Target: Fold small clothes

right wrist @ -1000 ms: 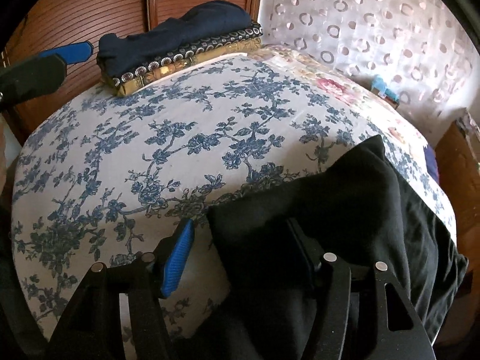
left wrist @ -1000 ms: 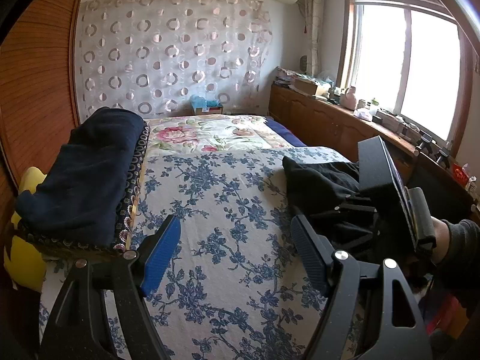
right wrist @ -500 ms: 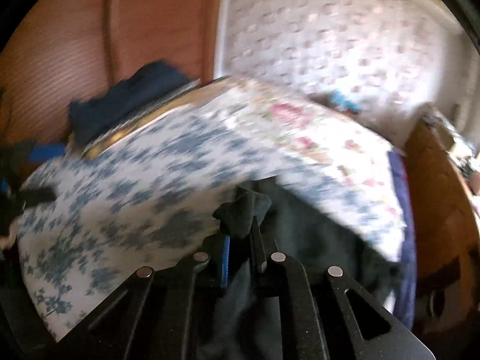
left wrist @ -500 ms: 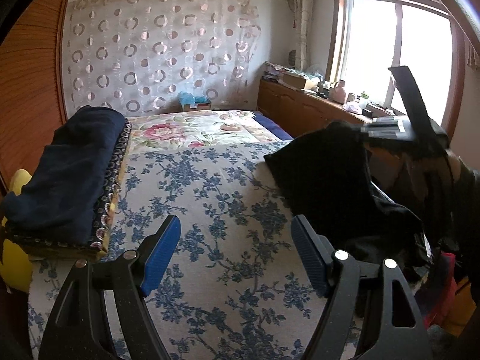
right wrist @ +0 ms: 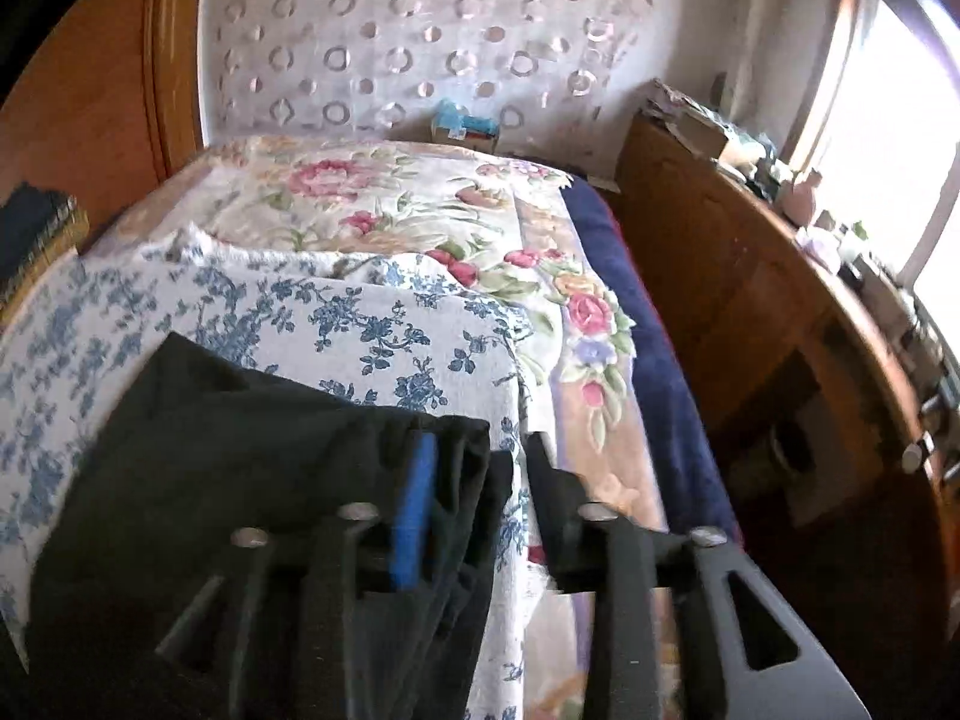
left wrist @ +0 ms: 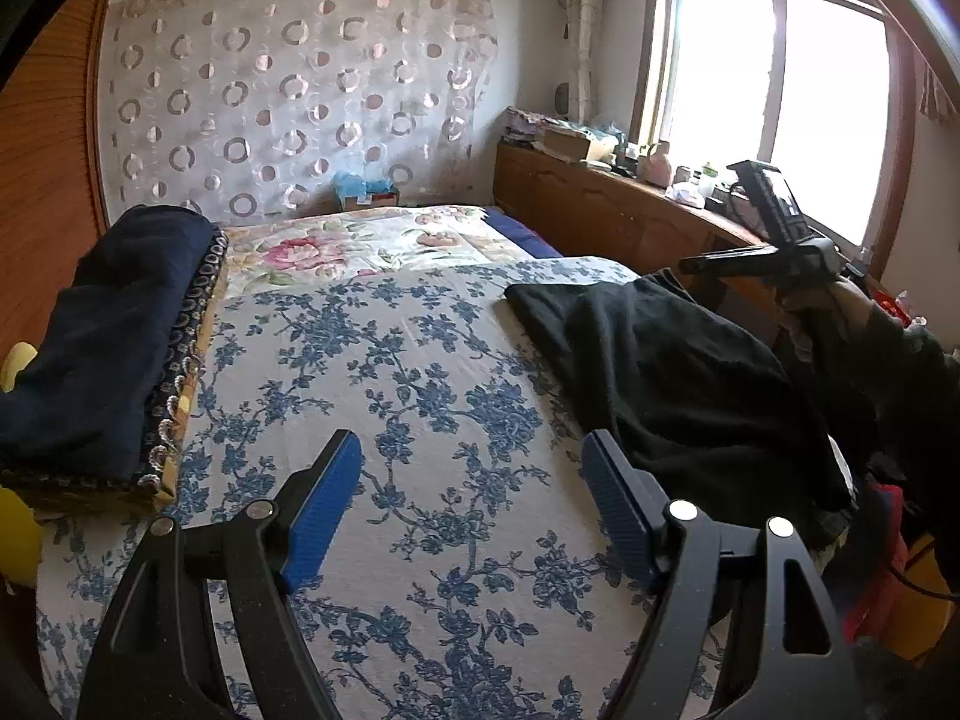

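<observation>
Bed [left wrist: 420, 540] is taking up most of the scene, running from near to far wall. Blue-flowered sheet [left wrist: 384, 396] is covering its near part; a pink-flowered quilt [left wrist: 360, 240] is lying on the far part, with a navy blanket [right wrist: 654, 372] showing along the quilt's right edge. Black garment [left wrist: 678, 372] is lying on the sheet at the right edge, spread flat, partly hanging over the side. Folded stack [left wrist: 102, 348], dark navy on top, patterned trim below, is sitting on the left side. Something yellow [left wrist: 15, 528] is poking out near left, beside the stack.
</observation>
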Demonstrator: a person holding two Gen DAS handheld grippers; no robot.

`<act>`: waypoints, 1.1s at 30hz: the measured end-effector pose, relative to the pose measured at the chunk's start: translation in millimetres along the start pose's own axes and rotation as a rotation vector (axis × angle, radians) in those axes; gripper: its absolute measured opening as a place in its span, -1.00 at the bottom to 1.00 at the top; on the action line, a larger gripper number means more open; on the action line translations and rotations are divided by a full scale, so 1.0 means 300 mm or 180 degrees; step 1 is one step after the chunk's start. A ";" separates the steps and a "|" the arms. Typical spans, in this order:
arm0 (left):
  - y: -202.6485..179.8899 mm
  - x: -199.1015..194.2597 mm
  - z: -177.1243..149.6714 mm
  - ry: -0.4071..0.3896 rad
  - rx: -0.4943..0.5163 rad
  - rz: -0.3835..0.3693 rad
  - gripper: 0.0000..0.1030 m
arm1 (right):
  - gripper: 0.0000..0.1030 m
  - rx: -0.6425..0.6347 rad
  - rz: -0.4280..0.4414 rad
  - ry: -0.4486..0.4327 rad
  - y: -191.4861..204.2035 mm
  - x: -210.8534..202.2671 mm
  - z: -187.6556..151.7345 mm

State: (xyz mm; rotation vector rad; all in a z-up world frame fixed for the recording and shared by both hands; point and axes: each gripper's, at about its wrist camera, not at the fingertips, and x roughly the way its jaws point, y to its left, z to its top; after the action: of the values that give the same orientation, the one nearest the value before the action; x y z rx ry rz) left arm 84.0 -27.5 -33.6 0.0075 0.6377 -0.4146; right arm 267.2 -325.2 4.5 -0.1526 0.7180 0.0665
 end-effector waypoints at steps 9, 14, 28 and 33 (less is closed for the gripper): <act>-0.087 0.043 -0.013 0.0131 0.0138 -0.0199 0.49 | -0.26 -0.0071 0.0387 -0.0017 -0.067 -0.175 -0.194; -0.169 0.074 -0.033 0.0264 0.0258 -0.0397 0.49 | -0.26 -0.0091 0.0479 -0.0053 -0.073 -0.359 -0.359; -0.299 0.139 -0.097 0.0638 0.0494 -0.0616 0.15 | -0.26 0.0001 0.0692 0.0225 -0.092 -0.498 -0.500; -0.318 0.172 -0.124 0.0867 0.0506 -0.0735 0.14 | -0.45 -0.0022 0.0743 0.0257 -0.091 -0.488 -0.479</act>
State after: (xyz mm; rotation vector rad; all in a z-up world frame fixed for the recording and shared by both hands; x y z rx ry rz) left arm 63.7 -129.5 -82.1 0.1447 0.8766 -0.6943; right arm 66.9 -376.6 -2.7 -0.0777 0.8139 0.2869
